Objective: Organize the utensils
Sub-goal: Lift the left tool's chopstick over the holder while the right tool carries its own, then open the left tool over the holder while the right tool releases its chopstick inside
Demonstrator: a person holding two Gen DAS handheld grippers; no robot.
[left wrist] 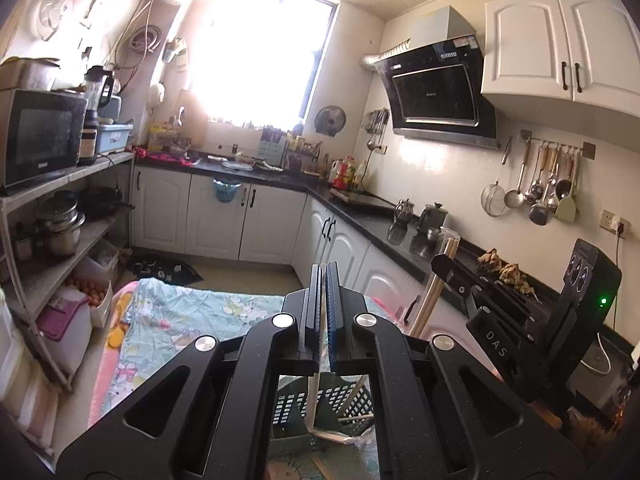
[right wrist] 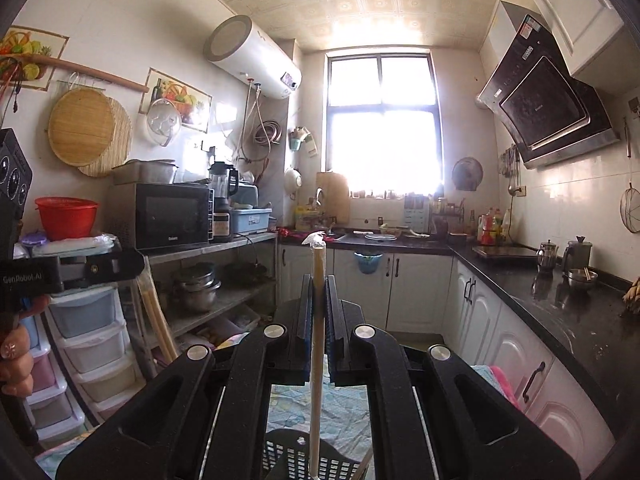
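My right gripper [right wrist: 319, 298] is shut on a pair of wrapped wooden chopsticks [right wrist: 317, 360], held upright with the plastic wrapper's end above the fingertips. It also shows in the left wrist view [left wrist: 440, 264], with the chopsticks [left wrist: 430, 296] hanging below. My left gripper [left wrist: 323, 286] is shut on a thin pale chopstick [left wrist: 311, 402] that hangs down below the jaws. Under both grippers stands a dark green perforated utensil basket [left wrist: 352, 404], also in the right wrist view [right wrist: 288, 456], with chopsticks leaning in it.
The basket stands on a floral cloth [left wrist: 180, 312]. A black counter [right wrist: 560, 304] with kettles runs along the right. A shelf rack [right wrist: 224, 264] with a microwave and pots is at the left. Ladles hang on the wall rail [left wrist: 548, 176].
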